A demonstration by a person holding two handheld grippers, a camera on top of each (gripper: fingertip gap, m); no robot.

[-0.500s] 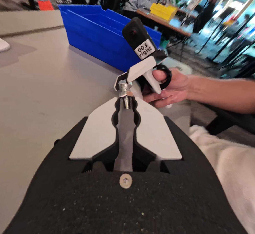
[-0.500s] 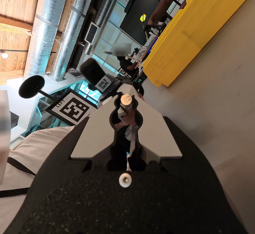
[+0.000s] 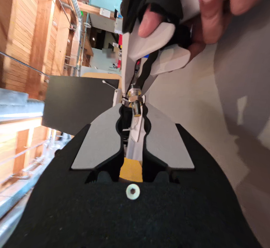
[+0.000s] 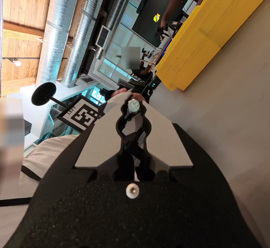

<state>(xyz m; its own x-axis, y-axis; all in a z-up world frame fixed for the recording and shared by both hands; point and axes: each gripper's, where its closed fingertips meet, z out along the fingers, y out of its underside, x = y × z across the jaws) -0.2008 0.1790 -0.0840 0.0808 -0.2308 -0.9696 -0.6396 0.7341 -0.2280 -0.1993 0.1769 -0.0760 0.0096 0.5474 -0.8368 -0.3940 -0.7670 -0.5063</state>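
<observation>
The right gripper [image 4: 133, 110], with grey fingers on a black body, is clamping the hexagonal head of a silver steel bolt [image 4: 133, 106] between its two fingertips, the stamped head face turned toward the right wrist camera. In the left wrist view the same bolt's threaded shank [image 3: 136, 109] is pointing down toward six o'clock, out of the right gripper's tips [image 3: 135, 90], and a silver hexagonal nut [image 3: 134, 98] is sitting on the thread partway along.

The left gripper [image 3: 133, 110] is standing with its fingers apart around the shank's free end. A clear gap is showing on the nine o'clock side, and whether the three o'clock finger [image 3: 160, 124] is touching the thread cannot be told. The nut is lying just beyond its tips, at twelve o'clock from them.

A person's hand [image 3: 204, 14] is gripping the right gripper's white handle at one o'clock in the left wrist view. A beige tabletop [image 4: 219, 109] is filling the three o'clock side of the right wrist view, with a long yellow plastic bin [image 4: 204, 36] resting on it at one o'clock. A square black-and-white marker board [image 4: 81, 115] is showing at nine o'clock of the bolt head.
</observation>
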